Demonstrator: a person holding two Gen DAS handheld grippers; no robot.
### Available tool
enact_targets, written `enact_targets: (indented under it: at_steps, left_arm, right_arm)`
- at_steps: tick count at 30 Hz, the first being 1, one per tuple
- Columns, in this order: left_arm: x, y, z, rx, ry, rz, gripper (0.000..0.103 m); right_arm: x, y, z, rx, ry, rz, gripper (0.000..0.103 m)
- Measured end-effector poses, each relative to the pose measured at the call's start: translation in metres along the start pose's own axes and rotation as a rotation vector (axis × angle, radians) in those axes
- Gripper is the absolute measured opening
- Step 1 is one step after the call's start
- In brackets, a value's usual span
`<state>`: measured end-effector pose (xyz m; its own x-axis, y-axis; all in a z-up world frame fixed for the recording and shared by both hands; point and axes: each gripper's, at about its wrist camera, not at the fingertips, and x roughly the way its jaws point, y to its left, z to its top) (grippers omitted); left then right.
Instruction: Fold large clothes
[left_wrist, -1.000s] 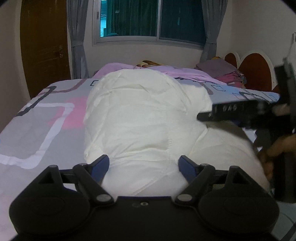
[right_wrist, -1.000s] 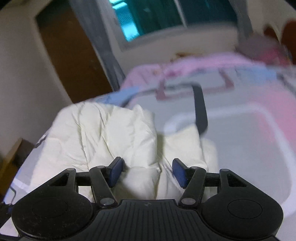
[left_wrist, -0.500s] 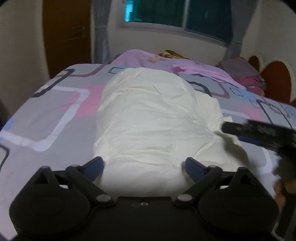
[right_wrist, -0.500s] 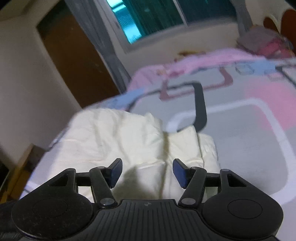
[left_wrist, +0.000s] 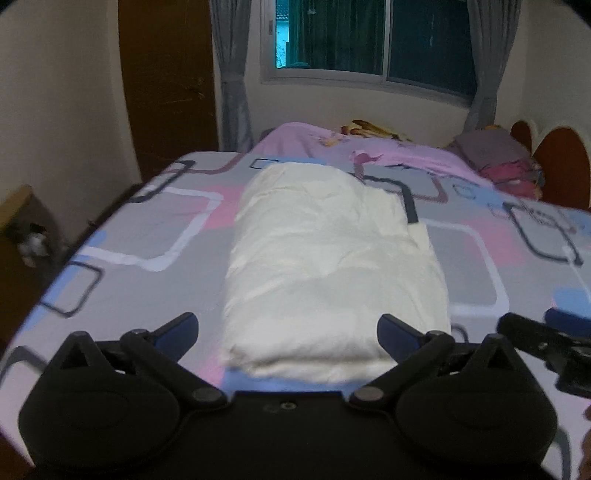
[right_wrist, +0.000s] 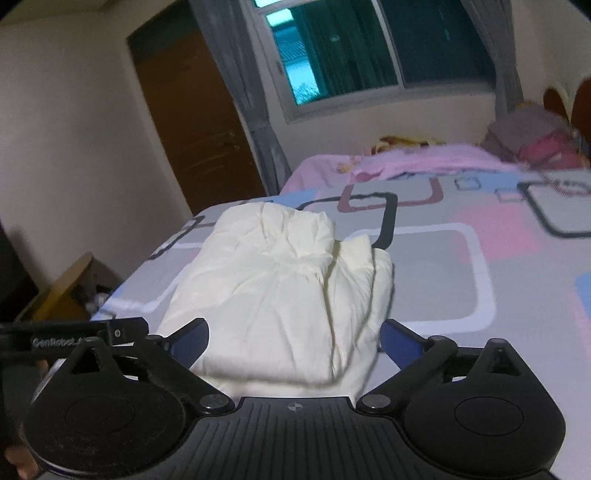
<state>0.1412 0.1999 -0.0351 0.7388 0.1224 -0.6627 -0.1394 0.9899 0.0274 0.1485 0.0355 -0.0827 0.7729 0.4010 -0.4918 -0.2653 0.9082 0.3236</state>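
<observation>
Both grippers pulled back from the cream garment (left_wrist: 332, 273). Left gripper (left_wrist: 287, 326) now sees bedsheet (left_wrist: 147, 236) past its near edge. Right gripper (right_wrist: 293, 338) dropped lower in left view, motion blur gone.

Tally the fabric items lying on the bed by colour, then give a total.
Cream: 1, the folded garment
Pink: 1, the blanket at the far end
Grey and red: 1 pile of clothes, pieces too blurred to separate
Total: 3

Patterned bedsheet (left_wrist: 155, 229), pink blanket (left_wrist: 388, 155), brown door (left_wrist: 170, 81), window (left_wrist: 373, 40)
</observation>
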Motion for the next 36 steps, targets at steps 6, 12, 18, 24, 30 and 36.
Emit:
enact_targets:
  at_steps: [6, 12, 18, 24, 30, 36]
  left_arm:
    - [-0.059, -0.010, -0.029, 0.040, -0.021, 0.032, 0.103]
    - [-0.094, -0.009, -0.047, 0.013, -0.039, 0.041, 0.103]
    - [-0.119, -0.008, -0.053, 0.004, -0.080, 0.078, 0.103]
    - [-0.131, -0.002, -0.054, -0.008, -0.090, 0.079, 0.103]
    - [-0.134, 0.000, -0.057, -0.026, -0.084, 0.076, 0.103]
    - [-0.136, 0.001, -0.057, -0.040, -0.084, 0.070, 0.103]
  right_arm:
    - [-0.056, 0.021, -0.021, -0.046, -0.021, -0.020, 0.099]
    - [-0.095, 0.035, -0.030, -0.075, -0.055, -0.025, 0.100]
    - [-0.122, 0.049, -0.034, -0.108, -0.089, -0.042, 0.100]
    - [-0.137, 0.049, -0.035, -0.106, -0.119, -0.060, 0.100]
    - [-0.143, 0.044, -0.038, -0.091, -0.120, -0.068, 0.100]
    - [-0.146, 0.042, -0.037, -0.091, -0.127, -0.065, 0.100]
